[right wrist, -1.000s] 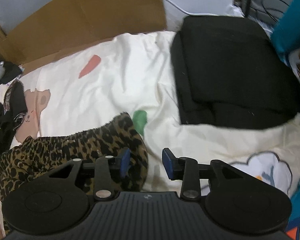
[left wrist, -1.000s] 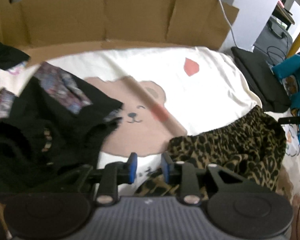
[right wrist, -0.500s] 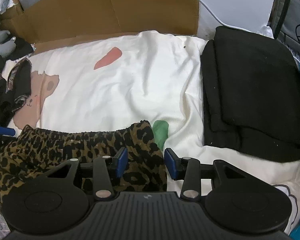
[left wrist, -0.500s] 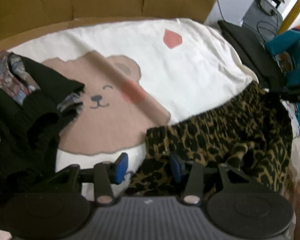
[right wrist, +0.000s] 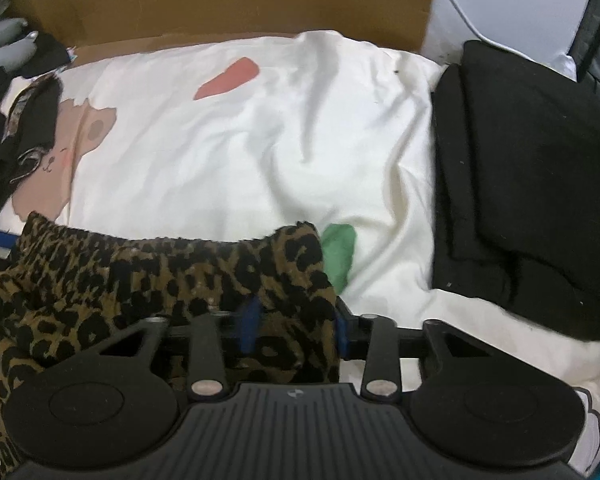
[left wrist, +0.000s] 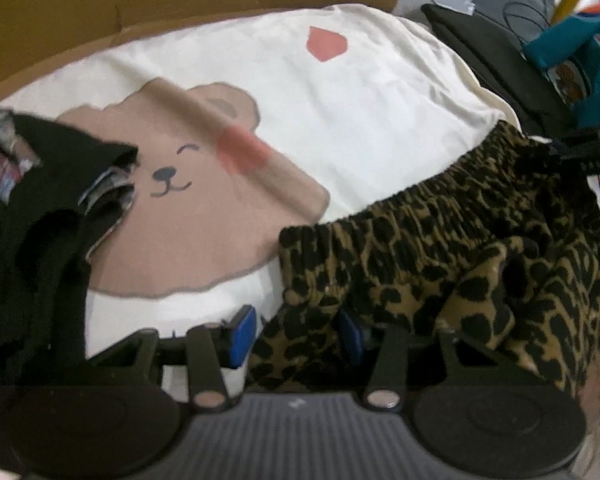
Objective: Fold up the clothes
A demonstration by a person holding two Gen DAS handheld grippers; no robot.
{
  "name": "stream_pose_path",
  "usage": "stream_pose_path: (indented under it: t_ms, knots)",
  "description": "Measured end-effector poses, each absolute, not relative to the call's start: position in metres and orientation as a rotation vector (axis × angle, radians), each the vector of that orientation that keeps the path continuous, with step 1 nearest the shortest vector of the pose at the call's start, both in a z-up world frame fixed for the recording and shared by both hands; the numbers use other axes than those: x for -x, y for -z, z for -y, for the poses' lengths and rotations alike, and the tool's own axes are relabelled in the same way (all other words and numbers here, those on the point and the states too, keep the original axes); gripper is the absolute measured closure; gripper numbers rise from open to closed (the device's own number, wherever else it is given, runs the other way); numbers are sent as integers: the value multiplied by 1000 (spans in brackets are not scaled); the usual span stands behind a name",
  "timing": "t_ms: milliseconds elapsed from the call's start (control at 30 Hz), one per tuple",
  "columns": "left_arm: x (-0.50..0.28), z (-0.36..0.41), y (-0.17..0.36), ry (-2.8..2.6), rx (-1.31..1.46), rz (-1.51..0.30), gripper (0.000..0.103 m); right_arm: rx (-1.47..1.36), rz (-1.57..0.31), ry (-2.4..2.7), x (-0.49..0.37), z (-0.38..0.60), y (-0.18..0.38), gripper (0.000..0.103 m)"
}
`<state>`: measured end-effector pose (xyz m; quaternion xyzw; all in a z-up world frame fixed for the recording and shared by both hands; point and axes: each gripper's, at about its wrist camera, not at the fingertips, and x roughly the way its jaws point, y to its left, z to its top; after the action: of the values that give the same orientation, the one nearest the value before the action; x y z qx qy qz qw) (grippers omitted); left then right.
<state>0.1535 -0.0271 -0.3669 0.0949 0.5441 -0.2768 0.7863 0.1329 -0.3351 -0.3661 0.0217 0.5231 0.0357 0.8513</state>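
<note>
A leopard garment (left wrist: 440, 248) is spread across the lower right of the left wrist view and the lower left of the right wrist view, on a cream sheet (right wrist: 236, 152) printed with a bear (left wrist: 188, 216). Its elastic waistband runs along the upper edge.

The step in hand appears to be the taking of the two waistband corners before the first fold. The left gripper (left wrist: 296, 334) is seen at bottom centre, its jaws moderately wide, with leopard cloth lying between them; the left blue pad (left wrist: 241, 334) stands clear of the fabric, so no grip is judged to be made yet. The right gripper (right wrist: 294, 326) is at bottom centre of its own view, its jaws closing, with the garment's right end bunched between them; whether the pads already press on it cannot be told for certain.

A black pile (left wrist: 28, 216) lies at left, and a folded black stack (right wrist: 532, 184) at right.

Next, both grips would need to be completed on the cloth, and the garment lifted and laid flat on the bare sheet.
</note>
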Motion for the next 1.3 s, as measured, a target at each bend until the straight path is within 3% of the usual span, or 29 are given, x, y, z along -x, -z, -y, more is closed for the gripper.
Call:
stream_pose_path:
  t_ms: [67, 233, 433, 667, 1167, 1300]
  knots:
    - [-152, 30, 366, 616, -216, -1157, 77, -54, -1081, -68, -131, 337, 360, 91]
    - [-145, 19, 352, 597, -182, -1085, 88, -73, -1024, -54, -128, 341, 341, 95]
    - [-149, 0, 309, 515, -152, -917, 89, -86, -953, -83, -140, 336, 312, 96]
    - [-173, -15, 287, 425, -154, -842, 89, -80, -889, -128, -175, 316, 292, 96]
    - [-212, -25, 302, 314, -137, -843, 89, -81, -858, -113, -235, 296, 297, 96]
    - [-218, -11, 330, 267, -185, -940, 85, -89, -917, -116, -237, 297, 323, 87]
